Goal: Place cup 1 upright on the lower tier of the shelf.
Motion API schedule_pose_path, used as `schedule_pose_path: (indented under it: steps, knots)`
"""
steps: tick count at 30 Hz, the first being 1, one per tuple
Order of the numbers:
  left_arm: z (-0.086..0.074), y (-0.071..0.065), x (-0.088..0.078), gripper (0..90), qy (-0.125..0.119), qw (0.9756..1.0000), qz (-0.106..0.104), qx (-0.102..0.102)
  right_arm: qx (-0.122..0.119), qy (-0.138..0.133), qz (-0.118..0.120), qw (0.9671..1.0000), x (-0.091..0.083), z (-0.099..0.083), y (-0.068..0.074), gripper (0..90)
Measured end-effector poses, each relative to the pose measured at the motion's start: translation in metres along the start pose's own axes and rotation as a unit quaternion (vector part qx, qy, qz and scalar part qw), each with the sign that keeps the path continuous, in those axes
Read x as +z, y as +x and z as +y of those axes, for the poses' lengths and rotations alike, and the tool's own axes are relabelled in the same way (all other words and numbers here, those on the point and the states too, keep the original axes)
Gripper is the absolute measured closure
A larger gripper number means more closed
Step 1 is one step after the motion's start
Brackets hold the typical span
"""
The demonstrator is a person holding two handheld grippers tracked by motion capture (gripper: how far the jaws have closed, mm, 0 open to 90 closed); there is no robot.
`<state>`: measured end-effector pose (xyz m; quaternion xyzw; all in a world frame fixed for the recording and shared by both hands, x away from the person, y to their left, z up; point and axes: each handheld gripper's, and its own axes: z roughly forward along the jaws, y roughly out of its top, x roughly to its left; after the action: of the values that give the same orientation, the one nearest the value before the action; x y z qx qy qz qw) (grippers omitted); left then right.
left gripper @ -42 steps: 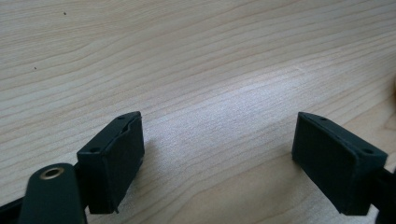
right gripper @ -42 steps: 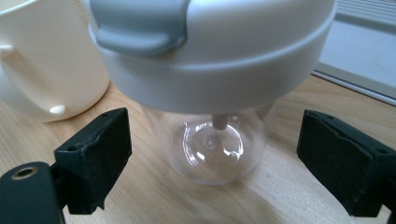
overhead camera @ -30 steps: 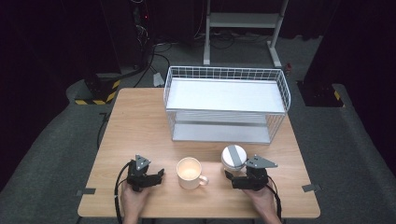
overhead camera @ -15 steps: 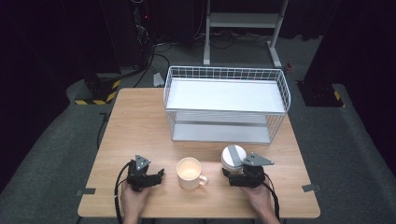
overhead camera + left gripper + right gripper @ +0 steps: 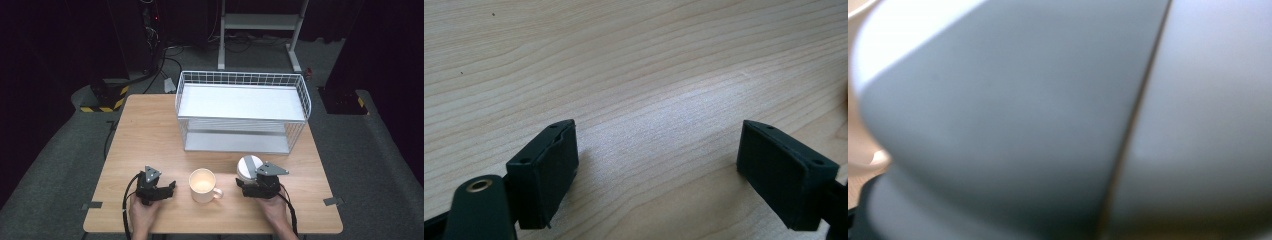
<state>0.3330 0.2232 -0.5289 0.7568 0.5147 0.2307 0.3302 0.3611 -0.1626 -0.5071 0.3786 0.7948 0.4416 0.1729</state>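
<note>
right claw [image 5: 250, 176] closing around grey canister [image 5: 247, 166], grip unclear; left claw [image 5: 659, 175] half open, empty

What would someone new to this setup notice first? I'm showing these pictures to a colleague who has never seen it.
Probably the white wire basket rack at the far middle of the wooden table. Next, the cream mug near the front edge, between the two hand-held grippers. The right gripper sits against a grey-white round container, its jaws just closing in on it; the left gripper rests open on bare wood.
</note>
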Motion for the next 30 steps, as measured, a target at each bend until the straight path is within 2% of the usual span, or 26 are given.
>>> schedule_pose_path:
  steps: [11, 30]
  knots:
    - [0.0000, -0.0002, 0.0001, 17.3, -0.001, 1.0000, 0.000, -0.001, -0.013, -0.004, -0.006, 0.9999, -0.0001, 0.0003, 0.0002, 17.6]
    - [0.0000, 0.0000, 0.0001, 17.3, -0.001, 1.0000, 0.001, -0.002, -0.038, -0.006, -0.003, 0.9992, 0.0011, 0.0010, 0.0004, 18.3]
